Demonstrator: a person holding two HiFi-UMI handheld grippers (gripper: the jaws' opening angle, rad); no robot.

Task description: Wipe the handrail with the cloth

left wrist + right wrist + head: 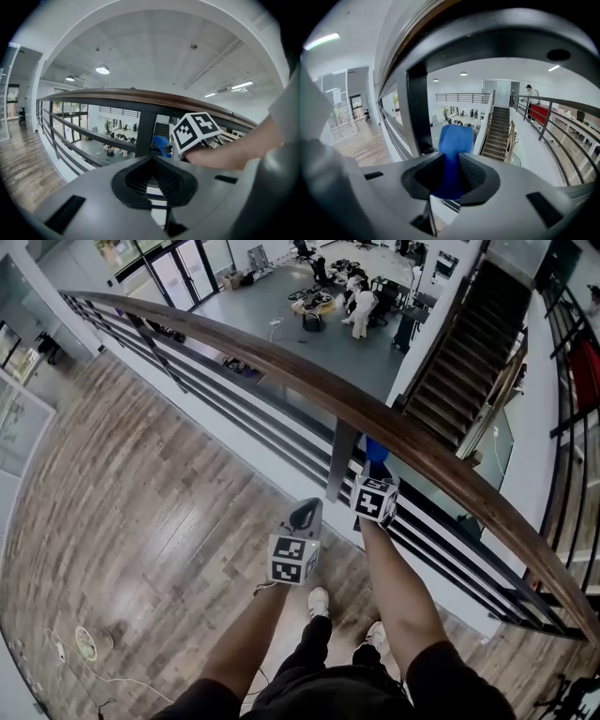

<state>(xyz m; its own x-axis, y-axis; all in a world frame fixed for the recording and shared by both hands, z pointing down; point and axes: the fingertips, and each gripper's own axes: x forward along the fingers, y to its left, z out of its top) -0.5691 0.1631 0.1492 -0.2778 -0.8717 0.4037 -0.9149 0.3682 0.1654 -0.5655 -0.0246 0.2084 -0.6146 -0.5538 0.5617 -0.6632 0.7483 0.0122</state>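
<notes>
A brown wooden handrail (309,381) curves from the upper left to the lower right on top of a dark railing. My right gripper (376,465) is just under and against the rail, shut on a blue cloth (377,449). In the right gripper view the cloth (452,145) stands up between the jaws of that gripper (451,164), with the rail's underside (487,42) close overhead. My left gripper (306,515) hangs lower and nearer to me, shut on nothing. The left gripper view shows its closed jaws (151,164) below the handrail (140,96), with the cloth (161,143) behind them.
A dark railing post (341,460) stands between the two grippers, with horizontal bars (234,418) below the rail. Beyond it is a drop to a lower hall (309,296) and a staircase (469,362). Wooden floor (141,521) lies on my side.
</notes>
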